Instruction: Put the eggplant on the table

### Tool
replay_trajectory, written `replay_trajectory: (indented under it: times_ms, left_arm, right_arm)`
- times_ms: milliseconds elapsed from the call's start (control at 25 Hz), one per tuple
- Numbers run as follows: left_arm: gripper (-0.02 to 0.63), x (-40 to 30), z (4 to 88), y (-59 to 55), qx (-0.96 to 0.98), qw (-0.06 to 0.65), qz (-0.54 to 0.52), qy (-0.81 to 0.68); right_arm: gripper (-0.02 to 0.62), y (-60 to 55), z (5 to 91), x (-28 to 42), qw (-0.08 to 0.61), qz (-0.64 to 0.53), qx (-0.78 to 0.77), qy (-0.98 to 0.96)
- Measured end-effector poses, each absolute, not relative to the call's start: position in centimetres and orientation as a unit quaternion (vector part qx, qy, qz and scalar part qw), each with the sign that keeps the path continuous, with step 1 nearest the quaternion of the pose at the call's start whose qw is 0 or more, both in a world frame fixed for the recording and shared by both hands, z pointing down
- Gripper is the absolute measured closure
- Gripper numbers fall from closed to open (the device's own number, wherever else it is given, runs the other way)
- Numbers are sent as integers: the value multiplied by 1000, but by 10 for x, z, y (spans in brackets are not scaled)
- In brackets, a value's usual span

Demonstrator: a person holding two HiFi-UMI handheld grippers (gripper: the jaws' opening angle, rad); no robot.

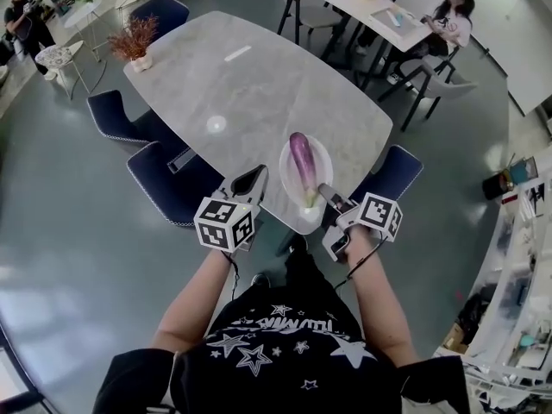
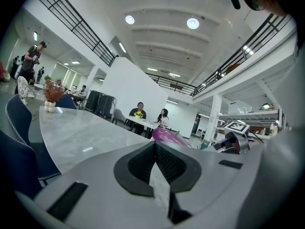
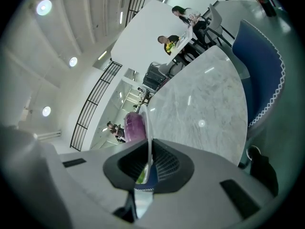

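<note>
A purple eggplant [image 1: 301, 164] with a green stem lies on a white plate [image 1: 323, 166] that hangs over the near edge of the grey marble table [image 1: 241, 93]. My right gripper [image 1: 326, 193] is shut on the plate's near rim. The right gripper view shows that rim [image 3: 149, 128] edge-on between the jaws of the right gripper [image 3: 145, 168], with the eggplant [image 3: 135, 125] beyond. To the left of the plate my left gripper [image 1: 255, 177] is shut and holds nothing. In the left gripper view, the eggplant [image 2: 167, 136] peeks over the left gripper [image 2: 155, 168].
Dark blue chairs [image 1: 172, 184] [image 1: 392, 172] stand at the table's near side. A pot of dried reddish plants [image 1: 135, 41] sits at the table's far left end. People sit at a white table [image 1: 388, 11] at the back right.
</note>
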State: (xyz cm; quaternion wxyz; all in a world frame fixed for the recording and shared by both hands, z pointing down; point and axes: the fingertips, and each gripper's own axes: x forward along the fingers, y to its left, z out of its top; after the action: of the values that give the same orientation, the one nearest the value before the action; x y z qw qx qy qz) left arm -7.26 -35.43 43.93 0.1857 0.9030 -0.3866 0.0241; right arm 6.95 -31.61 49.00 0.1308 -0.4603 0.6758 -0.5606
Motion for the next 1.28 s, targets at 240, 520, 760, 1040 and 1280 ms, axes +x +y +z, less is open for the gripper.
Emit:
replay_trajectory:
  times_ms: [240,520,760,1040,1280]
  left_arm:
    - [598,-79,445,-395,892,156,43,-422]
    - [598,-73,453,-453,872,167,44,-458]
    - [598,-64,472,-494,856,182,50,-481]
    - [598,-48,496,-529,844,193,57,-497]
    - [598,-45,515,-544,828,208,69,-515]
  right_arm:
    - [575,-376,503,68,108,-564,-441,690]
    - [575,-450,517,72,73,-575,-413,702]
    - [575,-500,546,84,45,-585,-394,707]
    - [575,-535,582,100,18,-606,-385,695]
    - [575,-560,611,101,-2,-617,-379,689]
